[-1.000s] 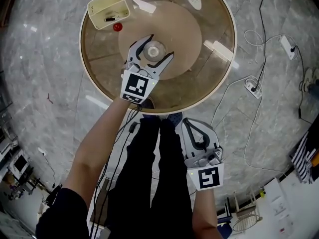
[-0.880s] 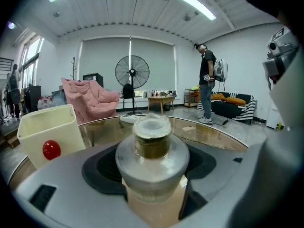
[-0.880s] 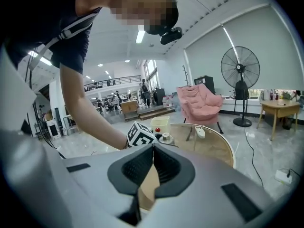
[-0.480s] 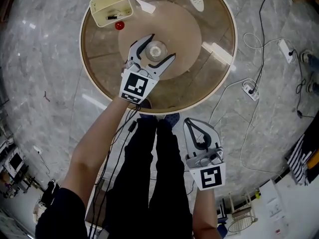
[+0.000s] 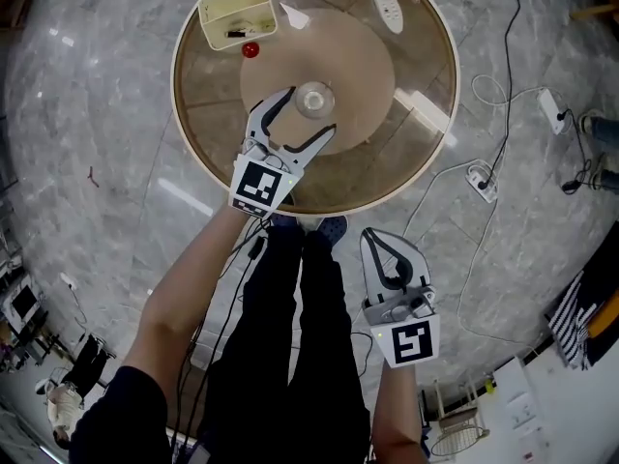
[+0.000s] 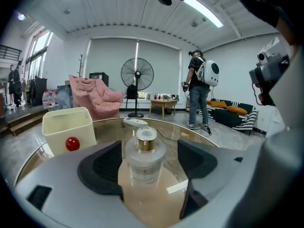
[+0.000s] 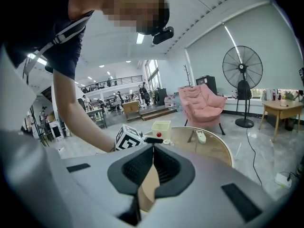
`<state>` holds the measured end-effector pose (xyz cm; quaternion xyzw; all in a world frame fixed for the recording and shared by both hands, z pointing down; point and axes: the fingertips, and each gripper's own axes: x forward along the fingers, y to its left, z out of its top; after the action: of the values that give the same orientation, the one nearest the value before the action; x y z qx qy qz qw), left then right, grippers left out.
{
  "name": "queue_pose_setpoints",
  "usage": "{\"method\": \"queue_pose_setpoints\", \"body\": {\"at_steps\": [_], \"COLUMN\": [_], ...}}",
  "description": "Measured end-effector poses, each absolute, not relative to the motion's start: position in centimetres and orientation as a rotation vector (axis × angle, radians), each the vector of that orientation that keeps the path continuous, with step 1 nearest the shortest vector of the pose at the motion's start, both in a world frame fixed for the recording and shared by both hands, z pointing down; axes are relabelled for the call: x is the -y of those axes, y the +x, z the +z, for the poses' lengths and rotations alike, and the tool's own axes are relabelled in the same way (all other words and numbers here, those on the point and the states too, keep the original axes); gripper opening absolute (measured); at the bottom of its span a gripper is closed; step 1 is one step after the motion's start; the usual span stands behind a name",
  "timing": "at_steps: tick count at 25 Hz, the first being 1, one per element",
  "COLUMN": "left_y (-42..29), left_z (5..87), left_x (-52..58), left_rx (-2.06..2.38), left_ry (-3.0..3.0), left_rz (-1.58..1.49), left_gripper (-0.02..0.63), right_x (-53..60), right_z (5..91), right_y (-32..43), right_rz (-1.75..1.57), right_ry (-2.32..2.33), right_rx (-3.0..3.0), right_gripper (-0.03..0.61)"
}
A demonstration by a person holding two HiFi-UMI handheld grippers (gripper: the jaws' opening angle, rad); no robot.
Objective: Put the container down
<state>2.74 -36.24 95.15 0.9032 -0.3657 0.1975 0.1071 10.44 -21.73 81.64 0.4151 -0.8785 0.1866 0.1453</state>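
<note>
So the container [image 6: 145, 158], a clear jar with a gold-looking neck, was sitting upright on the round glass table [image 5: 392, 153], pretty much in the middle. The left claw [image 5: 312, 110] was released, with its jaws spread wide on either side of the jar and a visible gap on both sides, so it wasn't touching it. Beyond the jar, off to the left, there was a cream bin [image 5: 237, 13] with a little red ball [image 5: 250, 50] just beside it, and a white remote [image 5: 385, 2] lay near the far rim. None of that was crowding the jar. The right claw [image 7: 153, 151] was clenched on nothing, hanging off the table down by the person's legs.
</note>
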Motion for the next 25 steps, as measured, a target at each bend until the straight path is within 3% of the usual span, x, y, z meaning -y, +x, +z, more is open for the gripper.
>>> {"method": "queue_pose_setpoints", "body": {"at_steps": [13,25], "left_y": [-1.9,-1.4], "left_z": [81.7,65.4], "left_x": [32.9,26.9], "left_rx": [1.251,1.069], "left_ry": [2.554,2.502], "left_rz": [0.426,0.403], "left_gripper": [0.344,0.342], "right_x": [20.8,18.7], "right_z": [72.7,60.8], "right_y": [9.4,8.4], "right_rz": [0.444,0.511], "right_ry": [1.152,1.117], "right_rx": [2.552,2.523], "right_gripper": [0.028,0.028]}}
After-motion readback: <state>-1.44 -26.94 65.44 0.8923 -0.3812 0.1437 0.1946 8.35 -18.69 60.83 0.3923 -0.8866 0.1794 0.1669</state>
